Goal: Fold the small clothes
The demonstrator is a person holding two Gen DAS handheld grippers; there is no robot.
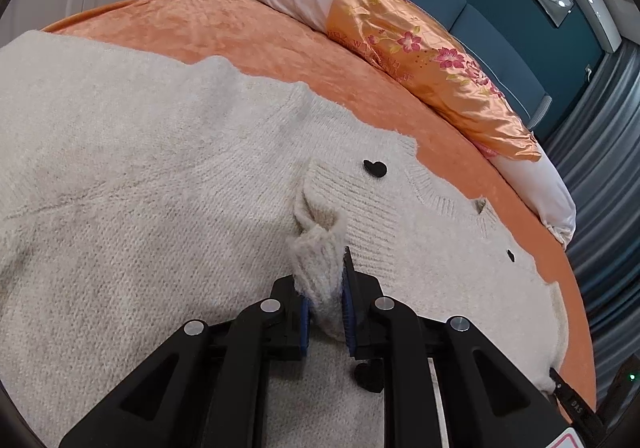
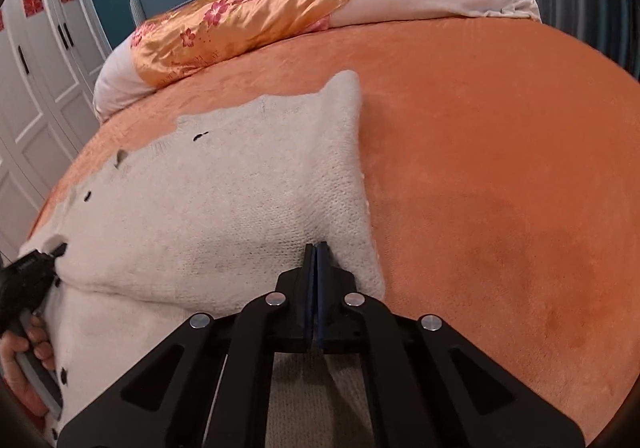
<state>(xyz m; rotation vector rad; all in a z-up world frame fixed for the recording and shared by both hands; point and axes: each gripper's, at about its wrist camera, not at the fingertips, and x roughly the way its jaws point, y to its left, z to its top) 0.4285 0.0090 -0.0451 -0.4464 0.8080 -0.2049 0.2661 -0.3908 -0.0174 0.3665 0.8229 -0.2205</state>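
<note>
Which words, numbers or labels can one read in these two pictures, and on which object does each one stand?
"SVO" or similar, uncertain: small pale letters, seen at an angle, on the black tag at the lower right of the left wrist view.
Unreadable: gold embroidered characters on the orange floral satin quilt.
Unreadable: blurred pale lettering on the black left gripper body in the right wrist view.
No text on the cream knitted cardigan.

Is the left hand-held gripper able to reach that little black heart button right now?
Probably not yet. The left hand-held gripper is shut on a bunch of the cream cardigan. The heart button lies uncovered just ahead, so letting go first would free it.
</note>
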